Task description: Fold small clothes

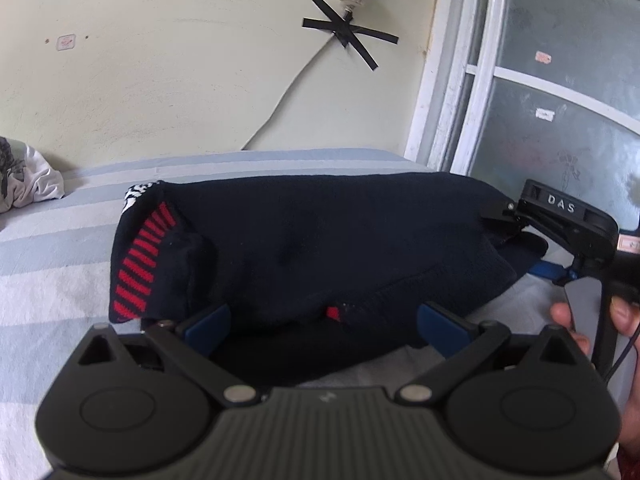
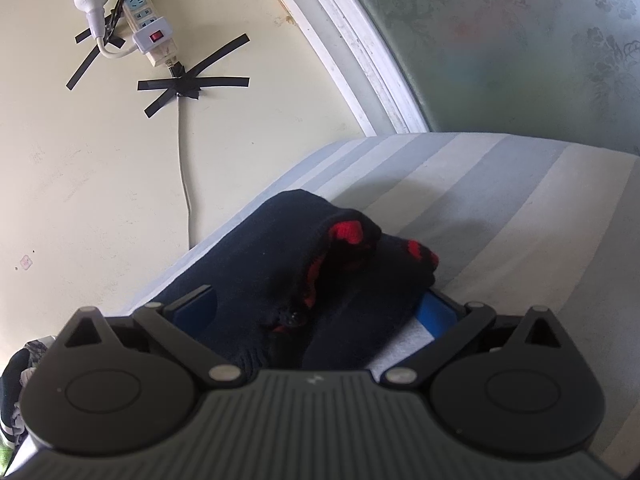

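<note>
Left hand-held gripper (image 1: 324,320) stands wide, its blue pads (image 1: 208,326) straddling the near edge of a dark navy garment (image 1: 304,240) with red stripes, bunched on the striped bed (image 1: 48,280). Right hand-held gripper (image 2: 320,320) also stands wide around the garment's other end; from the left wrist view its tip (image 1: 504,214) touches the cloth.

The left gripper (image 1: 324,320) is held low with its blue-padded fingers (image 1: 206,326) spread wide apart. The right gripper (image 2: 320,312) also has its fingers (image 2: 434,314) spread apart; from the left wrist view its fingertips point leftward, and the person's right hand (image 1: 580,320) wraps its handle.
</note>
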Available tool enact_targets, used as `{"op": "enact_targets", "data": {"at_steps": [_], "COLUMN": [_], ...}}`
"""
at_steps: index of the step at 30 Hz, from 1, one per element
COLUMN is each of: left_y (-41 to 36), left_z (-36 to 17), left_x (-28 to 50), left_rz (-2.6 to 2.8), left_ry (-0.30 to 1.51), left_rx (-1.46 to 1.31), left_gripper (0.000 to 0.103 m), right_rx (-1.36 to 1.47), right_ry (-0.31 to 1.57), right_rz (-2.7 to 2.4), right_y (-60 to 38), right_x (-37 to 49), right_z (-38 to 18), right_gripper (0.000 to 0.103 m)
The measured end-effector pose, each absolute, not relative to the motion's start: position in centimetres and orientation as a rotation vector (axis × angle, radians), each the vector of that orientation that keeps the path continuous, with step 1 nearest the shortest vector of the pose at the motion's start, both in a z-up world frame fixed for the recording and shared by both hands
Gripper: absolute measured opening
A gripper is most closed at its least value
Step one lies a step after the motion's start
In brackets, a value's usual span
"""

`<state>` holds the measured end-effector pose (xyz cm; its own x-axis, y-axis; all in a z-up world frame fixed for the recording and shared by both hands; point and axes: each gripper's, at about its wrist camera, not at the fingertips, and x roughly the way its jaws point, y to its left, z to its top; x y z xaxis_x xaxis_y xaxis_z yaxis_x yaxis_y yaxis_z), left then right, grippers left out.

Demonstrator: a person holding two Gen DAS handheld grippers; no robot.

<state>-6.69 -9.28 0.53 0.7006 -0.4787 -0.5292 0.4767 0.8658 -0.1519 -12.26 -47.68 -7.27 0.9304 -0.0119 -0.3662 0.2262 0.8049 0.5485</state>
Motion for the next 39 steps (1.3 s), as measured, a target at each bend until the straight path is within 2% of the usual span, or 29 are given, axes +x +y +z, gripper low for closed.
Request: {"op": "enact_targets", "data": {"at_steps": [39], "left_y": [-8.0], "left_z": [1.0], "left_x": [-6.6], "left_rz": [-0.53], "left_ry": [0.576], "left_rx": [-0.027], "left_gripper": [0.103], "right_rx": [0.694], "right_ry": [0.328], "right_rz": [-0.104], "right_y": [-48.2], "right_x": [-12.8], "right_z": [-7.6], "right_gripper": [0.103]}}
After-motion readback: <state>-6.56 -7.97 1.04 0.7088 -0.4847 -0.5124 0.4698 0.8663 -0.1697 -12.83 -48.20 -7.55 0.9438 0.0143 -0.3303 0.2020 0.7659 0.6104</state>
